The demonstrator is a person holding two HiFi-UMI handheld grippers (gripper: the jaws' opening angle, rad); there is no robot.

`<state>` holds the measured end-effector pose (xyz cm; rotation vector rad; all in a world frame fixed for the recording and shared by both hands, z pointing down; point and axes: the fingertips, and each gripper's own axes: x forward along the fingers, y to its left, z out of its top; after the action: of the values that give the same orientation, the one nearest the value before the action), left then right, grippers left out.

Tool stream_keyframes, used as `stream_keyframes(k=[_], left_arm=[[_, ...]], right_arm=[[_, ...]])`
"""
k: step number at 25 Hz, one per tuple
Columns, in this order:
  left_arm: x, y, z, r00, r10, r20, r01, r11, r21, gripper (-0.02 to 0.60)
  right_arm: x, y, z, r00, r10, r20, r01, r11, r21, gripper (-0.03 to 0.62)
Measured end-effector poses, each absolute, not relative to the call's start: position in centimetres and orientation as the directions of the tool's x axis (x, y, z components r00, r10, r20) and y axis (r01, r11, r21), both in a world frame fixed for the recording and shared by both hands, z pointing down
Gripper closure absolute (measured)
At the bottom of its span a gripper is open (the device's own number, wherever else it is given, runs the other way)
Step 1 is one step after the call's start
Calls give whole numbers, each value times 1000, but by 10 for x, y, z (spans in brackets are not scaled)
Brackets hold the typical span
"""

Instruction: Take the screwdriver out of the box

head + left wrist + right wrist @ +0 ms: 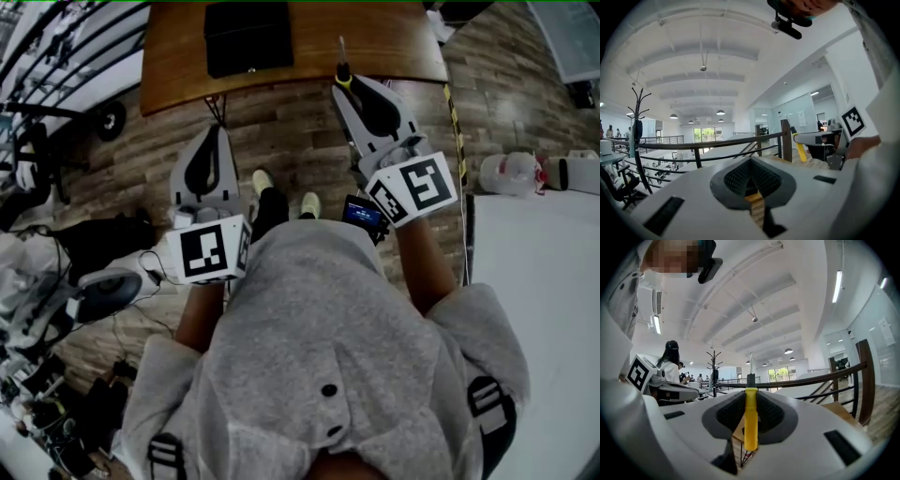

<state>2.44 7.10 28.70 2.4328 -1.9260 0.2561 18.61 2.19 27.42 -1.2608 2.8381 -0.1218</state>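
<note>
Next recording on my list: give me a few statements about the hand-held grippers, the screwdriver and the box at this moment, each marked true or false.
1. The right hand-held gripper is clamped on a yellow-handled screwdriver. True.
2. The left hand-held gripper also carries a tool. False: its jaws are together with nothing between them.
3. A black box sits on the wooden table. True.
4. The screwdriver lies inside the box with the lid standing open. False: it is in the right hand-held gripper's jaws, away from the box, and in the head view the box looks closed.
</note>
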Motion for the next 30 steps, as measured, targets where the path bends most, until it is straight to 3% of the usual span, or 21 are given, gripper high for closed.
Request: stream_keyframes(k=[30], left_arm=[[-42, 86, 288, 281, -951, 125, -958, -287, -29, 568]], right_arm=[[116, 47, 279, -631, -774, 57, -776, 630, -30, 508]])
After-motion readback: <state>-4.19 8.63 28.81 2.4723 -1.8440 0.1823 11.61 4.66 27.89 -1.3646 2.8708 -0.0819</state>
